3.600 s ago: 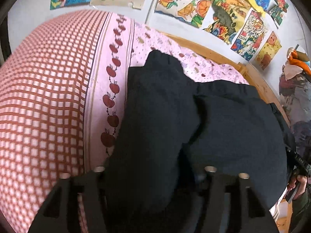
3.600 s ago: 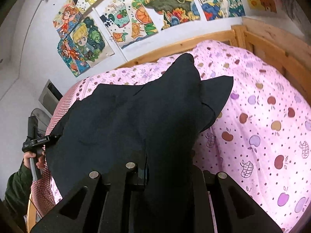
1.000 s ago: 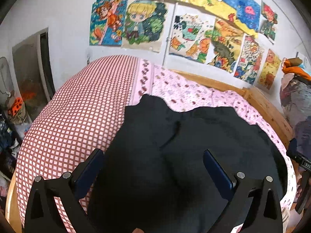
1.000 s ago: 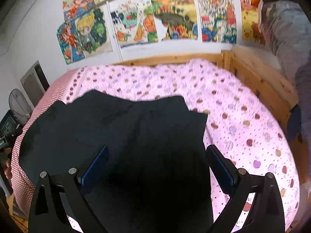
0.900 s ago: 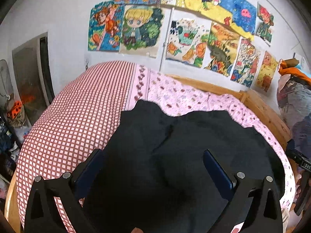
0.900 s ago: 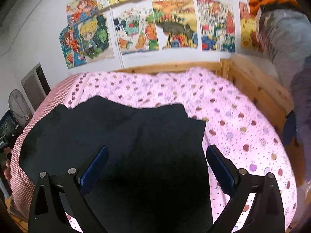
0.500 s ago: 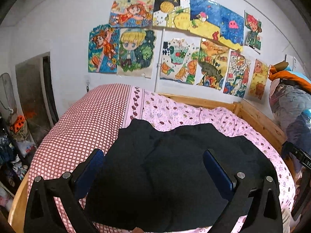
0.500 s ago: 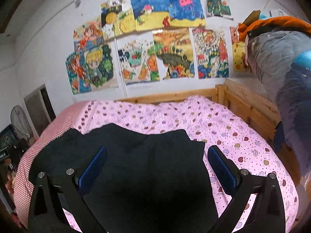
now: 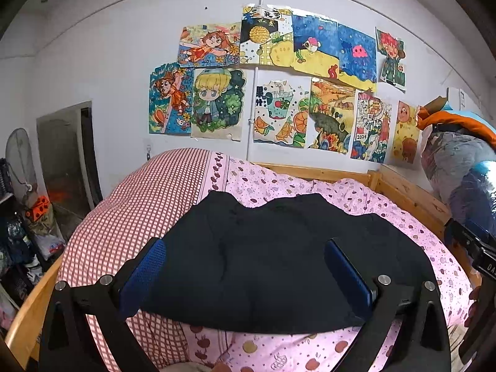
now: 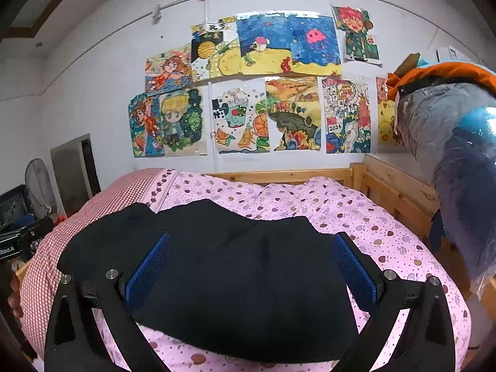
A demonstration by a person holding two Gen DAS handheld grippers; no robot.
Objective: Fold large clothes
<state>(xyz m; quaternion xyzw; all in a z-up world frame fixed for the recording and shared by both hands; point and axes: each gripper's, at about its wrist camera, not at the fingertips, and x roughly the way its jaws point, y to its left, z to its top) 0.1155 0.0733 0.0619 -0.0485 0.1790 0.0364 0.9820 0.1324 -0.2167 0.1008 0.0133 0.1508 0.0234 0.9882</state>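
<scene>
Through the left wrist view, the left claw (image 9: 245,266) hangs above the bed with its blue-padded fingers (image 9: 144,274) spread wide apart and nothing between them, raised clear of the cloth, which reads as a stance for looking the work over rather than for gripping. Below it the black garment (image 9: 272,263) lies flat on the bed (image 9: 130,217), across the seam where the red checked cover meets the pink apple-print sheet; its near edge runs in one smooth line while the far edge is wavy, with a soft ridge down the middle, so it looks like a fold laid with the tidy side toward the person. The wooden bed rail (image 9: 412,195) and the wall of children's drawings (image 9: 279,93) stand beyond, well apart from the cloth. Through the right wrist view, the right claw (image 10: 251,266) is likewise parted and empty, held over the same black garment (image 10: 241,279), which from here sits mostly on the pink sheet, its right corner near the middle of the bed (image 10: 387,235). With both claws free and the piece still broad, a further fold probably remains, and the uneven far edge may want smoothing first. The left claw's body (image 10: 18,241) shows at the frame's left edge, off the garment.
</scene>
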